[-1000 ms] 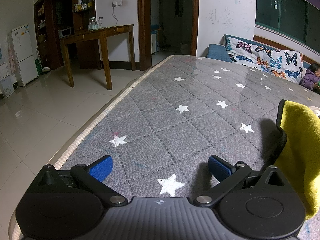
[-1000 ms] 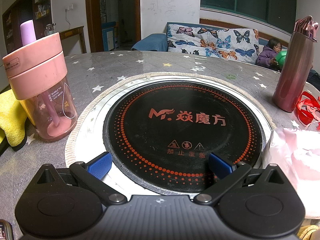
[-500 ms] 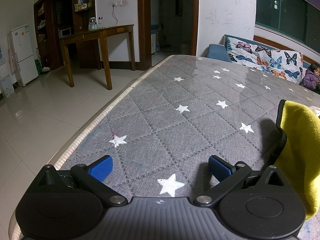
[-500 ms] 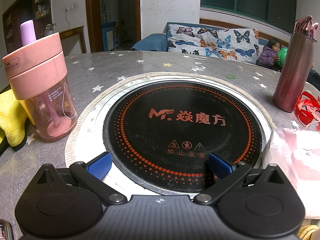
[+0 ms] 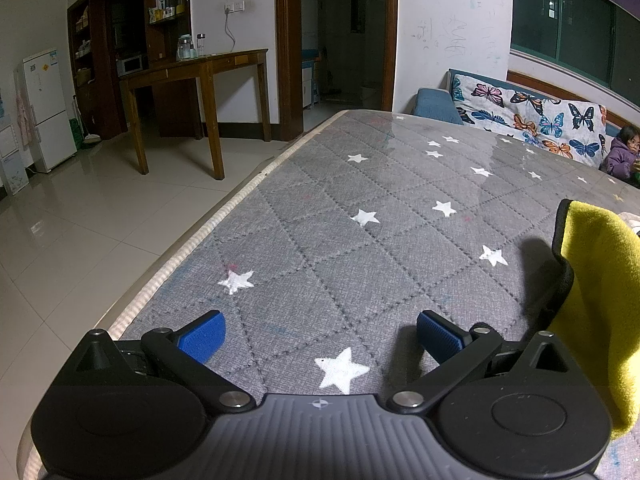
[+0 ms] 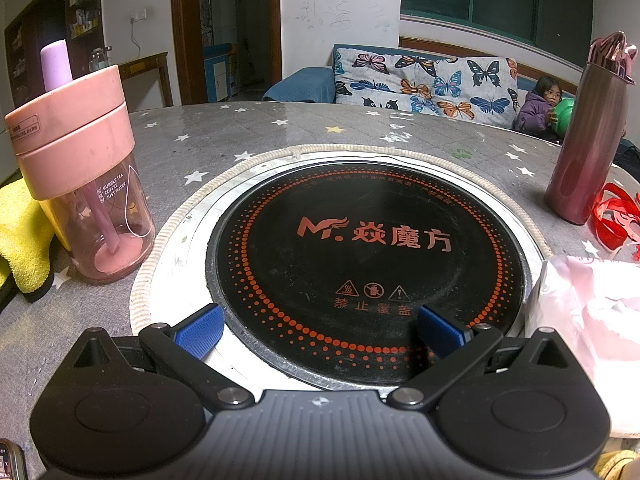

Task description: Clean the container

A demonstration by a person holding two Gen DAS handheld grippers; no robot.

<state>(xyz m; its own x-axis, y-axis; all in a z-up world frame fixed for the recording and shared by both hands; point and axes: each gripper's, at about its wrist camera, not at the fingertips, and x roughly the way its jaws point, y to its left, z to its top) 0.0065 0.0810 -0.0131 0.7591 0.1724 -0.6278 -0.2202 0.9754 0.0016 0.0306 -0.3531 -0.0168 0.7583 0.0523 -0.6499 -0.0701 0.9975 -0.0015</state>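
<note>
While both grippers sit low over the table, nothing has shifted between the earlier views and these: the framing matches in each camera, so the task has not really begun.

The left gripper (image 5: 320,334) has its blue pads (image 5: 202,336) spread wide with nothing between them, above bare grey star-printed cloth (image 5: 360,216). Just to its right lies the yellow rag (image 5: 600,300), close beside the right-hand finger, though whether they touch cannot be told.

The right gripper (image 6: 320,332) is likewise spread wide and empty, hovering at the near rim of the round black hob (image 6: 368,256) set into the table. To its left, well clear of the fingers, stands the pink cup (image 6: 84,184), upright, lid on, a straw poking through the top and pink residue at the bottom. The rag (image 6: 24,236) lies just beyond the cup in this view, against its far side. A metallic flask (image 6: 588,132) stands at the far right, with red ribbon (image 6: 616,220) by its base and a pink bag (image 6: 592,320) nearer the camera.

Taking the cup as the container to be cleaned, the stillness suggests a starting pose. A sensible opening would be one gripper steadying the cup while the other takes the rag; the lid probably has to come off first.
</note>
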